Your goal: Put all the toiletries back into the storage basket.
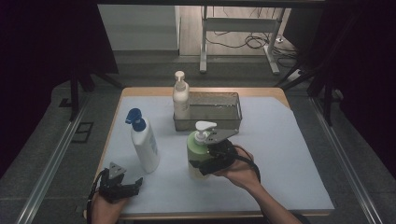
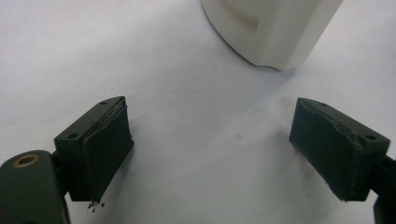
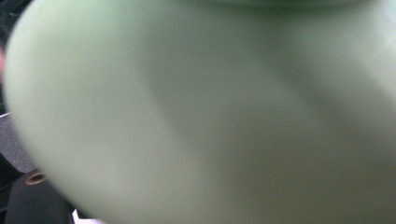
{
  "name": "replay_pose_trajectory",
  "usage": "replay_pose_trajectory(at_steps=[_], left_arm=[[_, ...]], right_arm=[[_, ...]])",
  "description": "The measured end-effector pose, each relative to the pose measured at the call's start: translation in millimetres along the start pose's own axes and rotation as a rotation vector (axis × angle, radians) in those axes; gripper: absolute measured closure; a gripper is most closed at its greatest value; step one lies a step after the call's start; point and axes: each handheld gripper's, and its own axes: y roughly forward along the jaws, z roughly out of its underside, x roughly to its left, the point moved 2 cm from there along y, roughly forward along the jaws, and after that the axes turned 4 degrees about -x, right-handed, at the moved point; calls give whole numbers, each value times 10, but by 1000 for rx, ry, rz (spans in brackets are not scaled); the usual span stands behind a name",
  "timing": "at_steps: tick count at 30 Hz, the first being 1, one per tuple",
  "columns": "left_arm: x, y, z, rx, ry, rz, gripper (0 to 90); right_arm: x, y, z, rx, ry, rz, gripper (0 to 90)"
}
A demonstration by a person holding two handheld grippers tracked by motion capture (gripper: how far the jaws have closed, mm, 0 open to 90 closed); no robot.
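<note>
Close-up: right gripper [image 1: 208, 164] hugs green bottle [image 3: 210, 116].

No text, brand, number or sign can be read anywhere. The white bottle with the blue pump [image 1: 143, 140], the green pump bottle [image 1: 198, 149] and the cream pump bottle [image 1: 180, 95] beside the metal tray [image 1: 231, 100] show plain faces from the high view, with any print too small or turned away. Up close in the right gripper view, the green pump bottle's side [image 3: 210, 112] is a blurred blank surface.
</note>
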Motion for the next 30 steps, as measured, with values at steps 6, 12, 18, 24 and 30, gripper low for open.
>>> replay_pose_trajectory(at_steps=[6,12,18,24,30], left_arm=[[0,0,0,0,0,0,124],[0,1,0,-1,0,-1,124],[1,0,0,0,0,0,124],[2,0,-1,1,0,1,124],[2,0,-1,1,0,1,124]], right_arm=[[-97,-64,-76,1,16,14,122],[-185,-106,-171,-5,24,37,123],[-284,-138,-275,-14,36,53,122],[-398,-169,-380,-26,58,72,123],[-491,-185,-487,-30,57,97,123]])
